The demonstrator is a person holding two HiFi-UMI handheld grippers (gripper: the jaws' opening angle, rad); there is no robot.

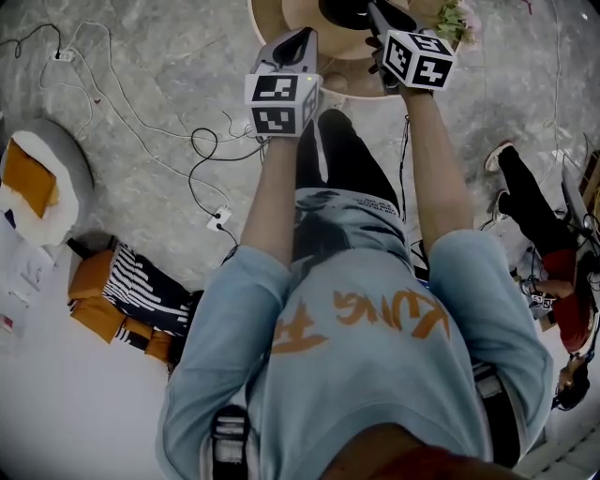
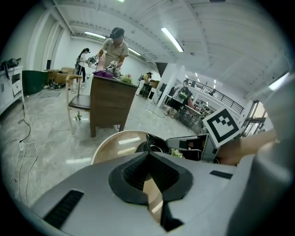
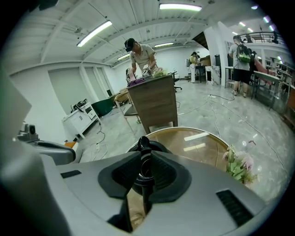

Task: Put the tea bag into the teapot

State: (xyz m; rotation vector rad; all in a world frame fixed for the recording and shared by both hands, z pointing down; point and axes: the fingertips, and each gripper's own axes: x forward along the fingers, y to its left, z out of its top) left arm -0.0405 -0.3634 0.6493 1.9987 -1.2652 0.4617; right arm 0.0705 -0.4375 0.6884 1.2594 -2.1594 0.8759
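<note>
The black teapot [image 1: 349,11] stands on a round wooden table [image 1: 272,23] at the top of the head view. My right gripper [image 1: 375,11] reaches to it, jaws drawn close. In the right gripper view the teapot's knob [image 3: 144,140] shows in the narrow slit at my gripper tips [image 3: 144,154]; I cannot tell whether they pinch it. My left gripper [image 1: 306,36] hovers at the table's near edge, shut and empty [image 2: 148,154]. From there the teapot [image 2: 154,144] sits just left of the right gripper [image 2: 186,144]. No tea bag is visible in any view.
Pink flowers [image 1: 457,21] lie on the table's right side [image 3: 239,163]. Cables [image 1: 141,122] and a power strip [image 1: 220,220] cross the marble floor. A striped orange bag [image 1: 131,291] is at the left. A person stands at a wooden cabinet [image 2: 110,103] beyond the table.
</note>
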